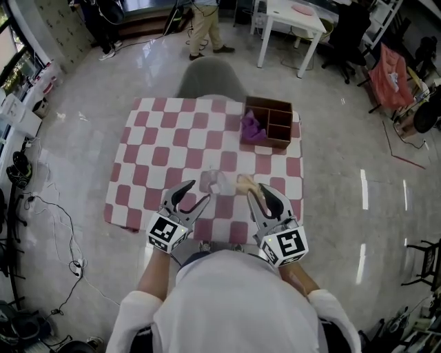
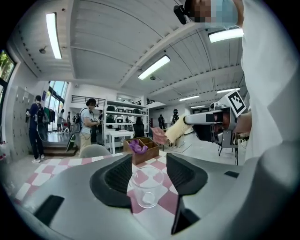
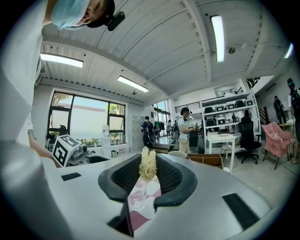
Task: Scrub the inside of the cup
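Note:
A clear cup [image 1: 219, 183] stands on the pink-and-white checked table [image 1: 158, 141], near its front edge. My left gripper [image 1: 195, 195] is open around it: in the left gripper view the cup [image 2: 146, 185] sits between the two pads with a gap on each side. My right gripper [image 1: 260, 191] is shut on a pale loofah scrubber [image 1: 246, 183], held just right of the cup. In the right gripper view the scrubber [image 3: 148, 164] sticks up between the pads, and the cup [image 3: 139, 197] shows below it. The left gripper view also catches the scrubber [image 2: 177, 130].
A wooden compartment box [image 1: 279, 120] holding a purple cloth [image 1: 251, 129] stands at the table's far right. A grey chair [image 1: 210, 76] is tucked in at the far side. People stand and a white table [image 1: 293, 21] sits on the floor beyond.

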Demonstrator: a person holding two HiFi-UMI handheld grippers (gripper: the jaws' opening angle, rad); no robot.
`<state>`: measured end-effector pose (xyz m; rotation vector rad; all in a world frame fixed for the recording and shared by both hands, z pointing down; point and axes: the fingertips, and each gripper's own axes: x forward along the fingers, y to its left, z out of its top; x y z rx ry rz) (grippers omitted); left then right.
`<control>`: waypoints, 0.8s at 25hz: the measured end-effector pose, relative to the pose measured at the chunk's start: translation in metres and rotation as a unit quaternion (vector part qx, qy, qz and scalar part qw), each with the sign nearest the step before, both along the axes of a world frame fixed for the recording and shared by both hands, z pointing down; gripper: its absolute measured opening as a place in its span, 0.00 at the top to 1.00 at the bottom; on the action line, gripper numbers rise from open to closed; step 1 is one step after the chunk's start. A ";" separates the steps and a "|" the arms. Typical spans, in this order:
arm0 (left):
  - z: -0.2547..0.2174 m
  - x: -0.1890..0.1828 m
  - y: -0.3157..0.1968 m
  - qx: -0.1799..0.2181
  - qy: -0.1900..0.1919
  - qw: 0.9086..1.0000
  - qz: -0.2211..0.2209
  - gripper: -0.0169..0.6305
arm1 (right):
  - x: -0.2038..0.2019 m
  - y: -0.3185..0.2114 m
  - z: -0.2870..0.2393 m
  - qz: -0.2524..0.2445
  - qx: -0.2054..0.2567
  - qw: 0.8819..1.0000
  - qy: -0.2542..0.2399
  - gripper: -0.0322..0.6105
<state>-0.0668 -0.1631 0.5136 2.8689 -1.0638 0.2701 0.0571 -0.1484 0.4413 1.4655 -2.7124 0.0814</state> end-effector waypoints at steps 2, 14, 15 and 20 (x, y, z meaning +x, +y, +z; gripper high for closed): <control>0.007 0.004 -0.001 -0.007 0.006 1.000 0.007 0.56 | 0.000 0.001 0.000 0.004 -0.001 1.000 0.001 0.78; 0.062 0.020 -0.018 -0.025 -0.042 0.998 0.033 0.39 | -0.003 0.001 0.002 0.011 -0.003 1.000 0.021 0.78; 0.066 0.021 -0.020 -0.028 -0.043 0.998 0.034 0.39 | -0.003 0.001 0.002 0.011 -0.003 1.000 0.023 0.78; 0.089 0.024 -0.027 -0.056 -0.048 0.997 0.033 0.38 | -0.002 -0.003 0.003 0.019 -0.008 0.999 0.029 0.78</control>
